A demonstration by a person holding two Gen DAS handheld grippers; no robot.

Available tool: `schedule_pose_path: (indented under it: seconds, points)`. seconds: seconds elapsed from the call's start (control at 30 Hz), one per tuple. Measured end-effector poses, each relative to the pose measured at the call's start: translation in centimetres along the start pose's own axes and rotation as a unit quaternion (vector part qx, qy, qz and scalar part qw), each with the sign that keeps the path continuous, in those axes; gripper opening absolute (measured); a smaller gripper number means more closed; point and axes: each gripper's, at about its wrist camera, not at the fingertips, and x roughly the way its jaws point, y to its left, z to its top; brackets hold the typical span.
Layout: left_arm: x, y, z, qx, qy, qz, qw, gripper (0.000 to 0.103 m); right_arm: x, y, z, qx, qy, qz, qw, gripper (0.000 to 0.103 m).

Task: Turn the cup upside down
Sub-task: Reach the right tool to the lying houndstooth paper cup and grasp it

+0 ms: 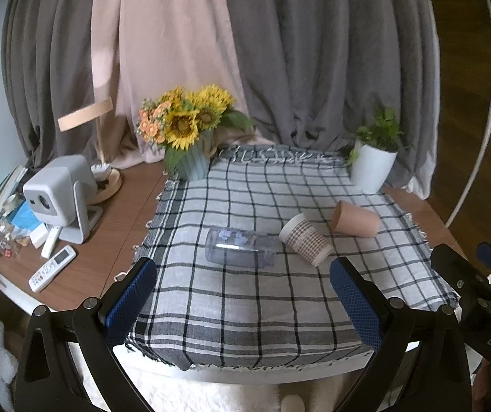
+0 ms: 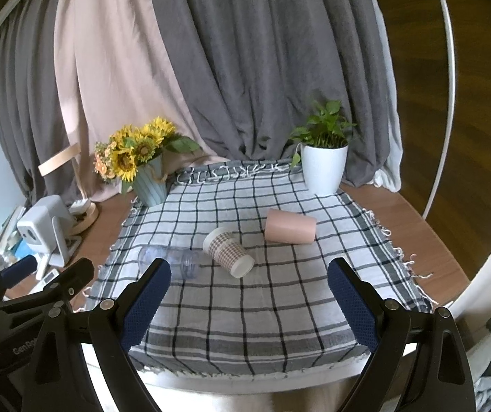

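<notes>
Three cups lie on their sides on a checked cloth. A clear plastic cup with blue flowers is at the left; it also shows in the right wrist view. A patterned paper cup lies in the middle. A pink cup lies at the right. My left gripper is open and empty above the cloth's near edge. My right gripper is open and empty, beside the left one.
A sunflower vase stands at the cloth's back left and a white potted plant at the back right. A projector, remotes and clutter sit on the wooden table at the left. Curtains hang behind.
</notes>
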Motion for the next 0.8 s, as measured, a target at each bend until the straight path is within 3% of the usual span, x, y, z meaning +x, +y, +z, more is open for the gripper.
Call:
schedule_pose_path:
  seconds: [0.17, 0.3, 0.5, 0.8]
  points:
    - [3.6, -0.3, 0.1, -0.02, 0.035, 0.041, 0.9984, 0.103, 4.0, -0.8, 0.4, -0.005, 0.035, 0.024, 0.999, 0.093]
    - [7.5, -0.7, -0.3, -0.038, 0.088, 0.077, 0.9924, 0.103, 8.6, -1.0, 0.8, -0.029, 0.072, 0.054, 0.996, 0.093]
    - [12.9, -0.4, -1.9, -0.09, 0.163, 0.114, 0.9759, 0.103, 16.5, -0.3, 0.8, -0.07, 0.143, 0.1, 0.982, 0.093]
    - [18.8, -0.3, -3.6, -0.134, 0.226, 0.153, 0.9526, 0.103, 26.9, 1.9, 0.6, -0.132, 0.215, 0.131, 0.959, 0.093]
